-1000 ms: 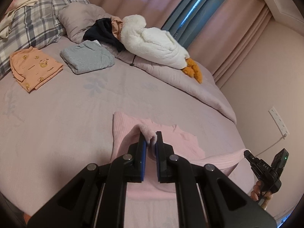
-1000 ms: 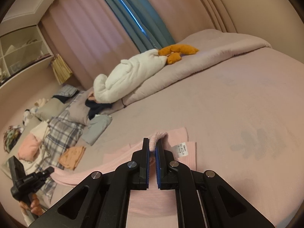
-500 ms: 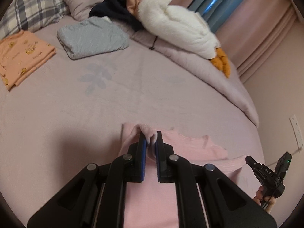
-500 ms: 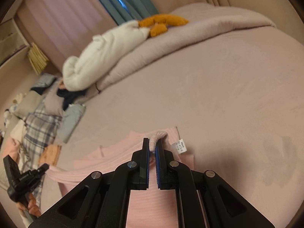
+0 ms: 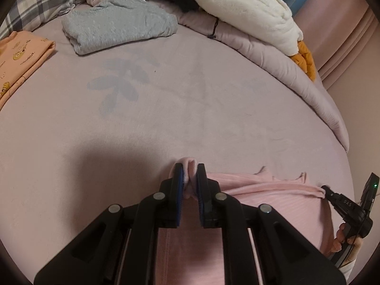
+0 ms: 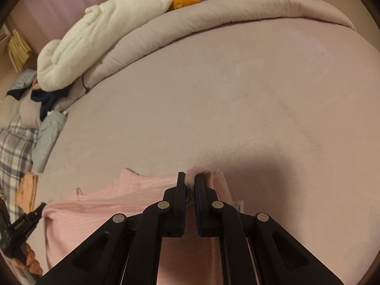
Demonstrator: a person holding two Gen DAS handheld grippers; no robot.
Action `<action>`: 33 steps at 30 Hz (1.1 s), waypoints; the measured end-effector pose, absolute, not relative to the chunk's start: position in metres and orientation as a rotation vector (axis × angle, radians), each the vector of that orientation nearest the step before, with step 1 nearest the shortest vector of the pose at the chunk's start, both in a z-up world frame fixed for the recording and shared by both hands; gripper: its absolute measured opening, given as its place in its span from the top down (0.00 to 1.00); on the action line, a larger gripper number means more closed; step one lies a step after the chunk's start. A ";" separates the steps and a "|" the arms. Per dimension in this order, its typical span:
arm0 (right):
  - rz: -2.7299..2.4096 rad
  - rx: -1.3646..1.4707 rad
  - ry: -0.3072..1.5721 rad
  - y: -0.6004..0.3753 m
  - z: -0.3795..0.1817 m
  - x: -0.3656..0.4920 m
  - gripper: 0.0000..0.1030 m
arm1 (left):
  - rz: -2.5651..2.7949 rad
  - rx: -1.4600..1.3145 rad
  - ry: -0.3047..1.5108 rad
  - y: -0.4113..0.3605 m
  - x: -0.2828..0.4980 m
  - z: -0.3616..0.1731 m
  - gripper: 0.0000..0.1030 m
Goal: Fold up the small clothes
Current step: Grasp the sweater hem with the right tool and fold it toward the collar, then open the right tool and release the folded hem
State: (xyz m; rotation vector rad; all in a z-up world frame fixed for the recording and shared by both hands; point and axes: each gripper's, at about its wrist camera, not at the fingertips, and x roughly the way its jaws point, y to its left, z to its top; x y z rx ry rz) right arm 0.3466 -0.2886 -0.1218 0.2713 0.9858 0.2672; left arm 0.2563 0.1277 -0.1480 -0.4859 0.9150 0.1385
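Left wrist view: folded grey garment and orange garment lie far left; pink garment mid-fold, left hand-held gripper opening around it, right hand-held gripper pinching it.

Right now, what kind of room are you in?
Most likely a bedroom. There's a big bed with a rolled-up quilt, a plaid pillow and curtains behind it. Folded clothes, like the grey top, lie on the bed.
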 end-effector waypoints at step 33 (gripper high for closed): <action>0.172 0.284 0.844 -0.340 -0.085 0.187 0.33 | 0.059 -0.564 0.923 0.086 0.095 -0.143 0.15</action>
